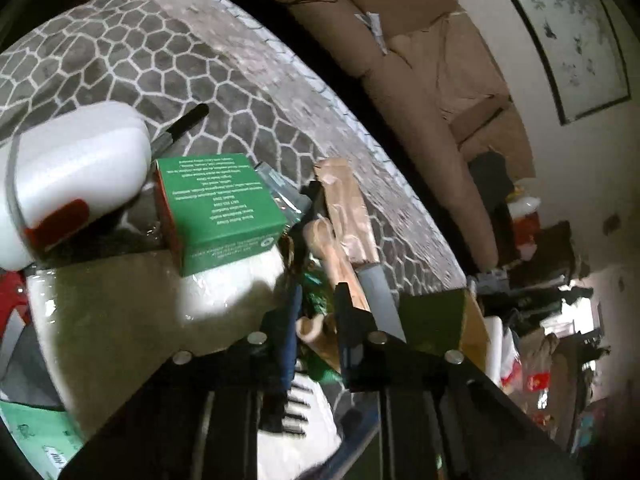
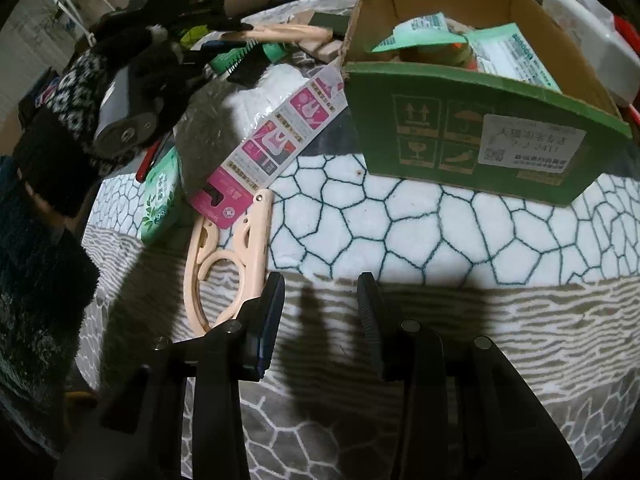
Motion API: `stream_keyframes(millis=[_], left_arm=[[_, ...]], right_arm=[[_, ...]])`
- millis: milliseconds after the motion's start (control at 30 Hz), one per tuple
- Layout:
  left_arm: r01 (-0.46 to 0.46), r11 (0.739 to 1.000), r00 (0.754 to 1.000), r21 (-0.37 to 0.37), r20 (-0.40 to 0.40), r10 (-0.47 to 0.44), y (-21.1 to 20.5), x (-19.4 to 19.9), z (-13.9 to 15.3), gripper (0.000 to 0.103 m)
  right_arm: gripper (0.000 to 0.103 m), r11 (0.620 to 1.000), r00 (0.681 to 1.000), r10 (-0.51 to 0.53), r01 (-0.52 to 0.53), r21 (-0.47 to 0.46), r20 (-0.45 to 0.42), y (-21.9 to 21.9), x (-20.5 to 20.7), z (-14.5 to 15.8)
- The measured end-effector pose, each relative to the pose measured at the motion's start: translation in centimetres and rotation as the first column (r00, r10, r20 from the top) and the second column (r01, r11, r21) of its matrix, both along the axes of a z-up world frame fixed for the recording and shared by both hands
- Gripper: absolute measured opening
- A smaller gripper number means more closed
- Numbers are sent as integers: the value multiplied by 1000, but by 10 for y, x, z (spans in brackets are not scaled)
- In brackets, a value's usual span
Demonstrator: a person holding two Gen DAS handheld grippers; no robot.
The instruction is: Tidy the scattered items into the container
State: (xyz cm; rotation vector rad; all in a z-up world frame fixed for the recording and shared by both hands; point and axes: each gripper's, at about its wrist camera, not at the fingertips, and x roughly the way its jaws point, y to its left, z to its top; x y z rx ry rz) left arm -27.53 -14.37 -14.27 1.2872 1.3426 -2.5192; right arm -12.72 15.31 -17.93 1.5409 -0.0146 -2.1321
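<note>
In the left wrist view my left gripper (image 1: 318,320) is shut on a peach plastic hanger (image 1: 324,240) that lies among the clutter beside a wooden-handled knife (image 1: 360,240). A corner of the green cardboard box (image 1: 436,312) shows just right of the fingers. The right wrist view shows that box (image 2: 460,128) standing open on the patterned blanket, with green packets and a tape roll inside. My right gripper (image 2: 322,292) is open above bare blanket with nothing between its fingers. A second peach hanger (image 2: 224,264) lies just left of its left finger.
A green carton (image 1: 220,208), a white lidded tub (image 1: 76,176) and a black pen (image 1: 188,120) lie nearby. A pink packaged card (image 2: 288,120), a green tissue pack (image 2: 160,196), a green comb (image 2: 236,56) and a patterned sleeve (image 2: 76,92) crowd the left. A sofa (image 1: 420,60) stands behind.
</note>
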Motion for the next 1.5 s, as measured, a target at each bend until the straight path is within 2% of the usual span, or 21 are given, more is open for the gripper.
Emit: stream_keyframes(millis=[133,267,367,433,467,533,567,600,633,700,733,767,833,933,1033,1133,1200,1400,1433,1467,1500], left_arm=[[111,991,994,-77,-14,-113,6,21,18,12],[235,946,969,-221,-25,-247,20,54,46,10],[272,883,952,-383,-24,-304,30,86,73,9],[301,837,940,-456,-5,-341,37,111,83,8],[318,810,934,-493,16,-357,44,123,85,8],[339,729,923,-595,59,-381,58,148,84,8],[344,705,918,-620,62,-393,62,158,81,9],[348,701,915,-623,64,-397,64,163,77,10],[357,718,915,-598,70,-397,62,163,71,13],[361,799,924,-480,70,-375,53,148,60,38],[348,849,932,-398,50,-359,47,139,54,65],[328,887,941,-325,23,-339,42,130,49,77],[261,932,964,-250,11,-266,33,108,39,77],[206,945,978,-253,25,-206,32,72,29,77],[180,960,984,-216,21,-179,35,45,20,77],[132,959,991,-252,22,-130,33,25,21,77],[116,963,993,-243,40,-109,27,10,18,77],[202,966,975,-163,122,-183,10,-40,1,76],[209,964,974,-165,124,-190,11,-43,-1,72],[221,960,972,-170,124,-201,12,-44,-1,57],[238,955,968,-178,128,-218,15,-44,-2,48]], right_arm=[[37,1000,1000,-1,1,-17,-10,0,1,6],[37,999,1000,-7,6,-33,-13,2,-1,11],[37,999,1000,-18,17,-48,-12,6,-3,14],[37,998,1000,-22,22,-61,-11,8,-3,17],[37,998,1000,-26,25,-65,-10,9,-4,17],[37,996,999,-37,37,-77,0,12,-4,17],[38,995,999,-44,45,-87,10,13,-4,16],[38,994,999,-50,52,-99,20,14,-4,14],[38,992,998,-58,61,-113,34,15,-3,13],[38,989,996,-70,76,-123,55,14,-2,10],[38,989,996,-70,76,-124,55,13,-1,10],[38,990,997,-64,71,-126,52,10,0,10],[38,991,998,-51,56,-124,43,5,1,12],[38,994,999,-40,41,-102,16,0,1,15],[40,996,999,-44,45,-79,14,3,-3,13],[41,996,999,-52,53,-71,15,9,-7,11],[41,996,998,-56,57,-70,13,14,-9,12],[41,998,999,-39,39,-50,7,21,-11,9],[41,998,999,-37,38,-45,10,21,-11,7],[41,999,999,-36,36,-38,12,21,-12,5],[41,999,999,-35,36,-32,12,21,-12,4]])
